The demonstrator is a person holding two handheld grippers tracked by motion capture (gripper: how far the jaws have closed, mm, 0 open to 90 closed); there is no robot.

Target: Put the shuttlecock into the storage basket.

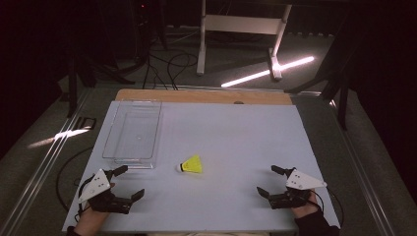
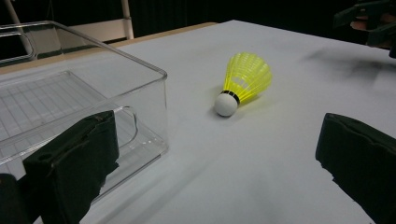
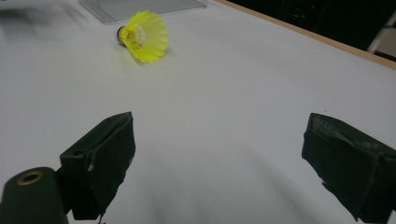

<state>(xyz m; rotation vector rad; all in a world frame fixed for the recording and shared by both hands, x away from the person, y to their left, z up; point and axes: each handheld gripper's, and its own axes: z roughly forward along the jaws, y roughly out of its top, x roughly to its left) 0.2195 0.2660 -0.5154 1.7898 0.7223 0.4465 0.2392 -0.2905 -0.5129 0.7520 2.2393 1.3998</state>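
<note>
The yellow shuttlecock (image 1: 192, 164) lies on its side on the white table top (image 1: 236, 137), just off the near right corner of the clear plastic bin (image 1: 132, 133), its white cork nose turned toward that bin and its skirt fanned away from it. You are at the very start, by my reading: nothing is picked up, and the likely job is to lift the shuttlecock into the bin.

Your left gripper (image 1: 129, 182) rests near the bin's near end, jaws spread wide and holding nothing. Your right gripper (image 1: 270, 181) sits well to the right of the bin, past the shuttlecock, jaws likewise spread and bare.

The next move calls for one gripper to travel to the shuttlecock and close around the cork or the narrow base of the skirt; the skirt itself would probably crush.

Room is generous: the surface between the bin and your right gripper is bare. Mind the bin's upright near wall, which stands just beside your left jaw in the left gripper view, and its rim on the drop.
</note>
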